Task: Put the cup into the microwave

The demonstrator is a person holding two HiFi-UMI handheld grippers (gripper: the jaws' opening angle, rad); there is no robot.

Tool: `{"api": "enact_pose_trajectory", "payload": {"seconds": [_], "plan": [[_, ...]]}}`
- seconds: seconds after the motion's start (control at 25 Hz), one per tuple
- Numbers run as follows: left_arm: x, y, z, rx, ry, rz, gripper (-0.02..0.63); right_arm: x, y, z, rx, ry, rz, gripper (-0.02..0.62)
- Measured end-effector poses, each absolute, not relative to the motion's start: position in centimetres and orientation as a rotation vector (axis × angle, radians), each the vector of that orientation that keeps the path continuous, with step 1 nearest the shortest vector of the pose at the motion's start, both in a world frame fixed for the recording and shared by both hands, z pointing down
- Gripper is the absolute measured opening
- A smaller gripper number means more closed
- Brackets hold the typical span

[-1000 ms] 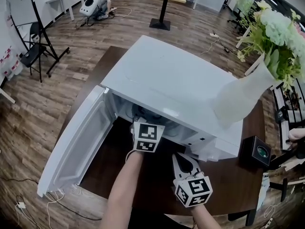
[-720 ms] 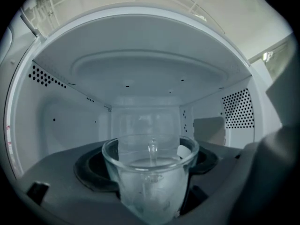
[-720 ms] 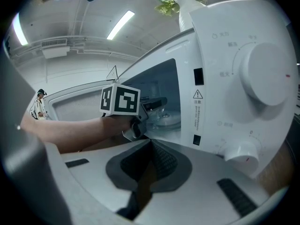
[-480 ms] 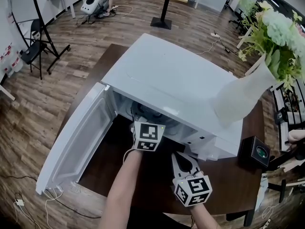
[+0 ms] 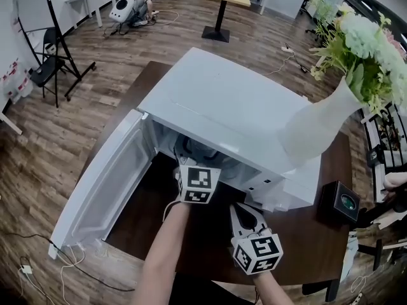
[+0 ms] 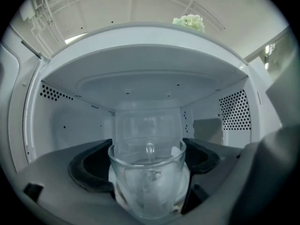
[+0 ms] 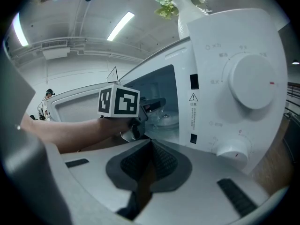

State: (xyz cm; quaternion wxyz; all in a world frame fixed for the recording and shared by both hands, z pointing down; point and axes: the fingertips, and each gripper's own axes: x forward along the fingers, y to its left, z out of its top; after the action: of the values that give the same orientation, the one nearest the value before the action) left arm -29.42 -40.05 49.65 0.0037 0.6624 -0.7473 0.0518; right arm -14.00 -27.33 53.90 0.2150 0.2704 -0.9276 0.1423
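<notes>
With the left gripper (image 6: pixel 149 162) fingers clamped on the cup (image 6: pixel 146 191) inside the open microwave (image 5: pixel 229 107), I judge only set-down and release outstanding; the right gripper (image 7: pixel 151 146) fingers are together, empty.

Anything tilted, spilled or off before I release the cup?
Nothing spilled or damaged. The clear glass cup is upright, gripped by the left gripper, inside the white microwave, whose door hangs wide open. One oddity: a white vase of flowers seems to stand on the microwave's top.
</notes>
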Motion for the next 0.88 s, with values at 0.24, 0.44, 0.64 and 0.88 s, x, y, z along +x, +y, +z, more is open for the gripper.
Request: {"api": "enact_pose_trajectory", "payload": {"seconds": [0.24,0.44,0.64,0.88], "plan": [[-28.9,-39.0,49.6,2.078,-2.315,0.153,0.446,-13.9,-26.6,53.8,0.744,-2.576,0.399,-0.008],[-28.3,-37.8,49.4,2.080,-2.276,0.113,0.446,-13.6,-26.3,53.4,0.760,-2.578,0.407,-0.008],[-27.9,-36.7,49.4,2.073,-2.234,0.110,0.446,-13.4,-25.9,52.7,0.776,-2.581,0.401,-0.008],[-27.5,-35.3,49.5,2.046,-2.182,0.102,0.445,-13.0,-25.5,52.1,0.793,-2.584,0.425,-0.008]]}}
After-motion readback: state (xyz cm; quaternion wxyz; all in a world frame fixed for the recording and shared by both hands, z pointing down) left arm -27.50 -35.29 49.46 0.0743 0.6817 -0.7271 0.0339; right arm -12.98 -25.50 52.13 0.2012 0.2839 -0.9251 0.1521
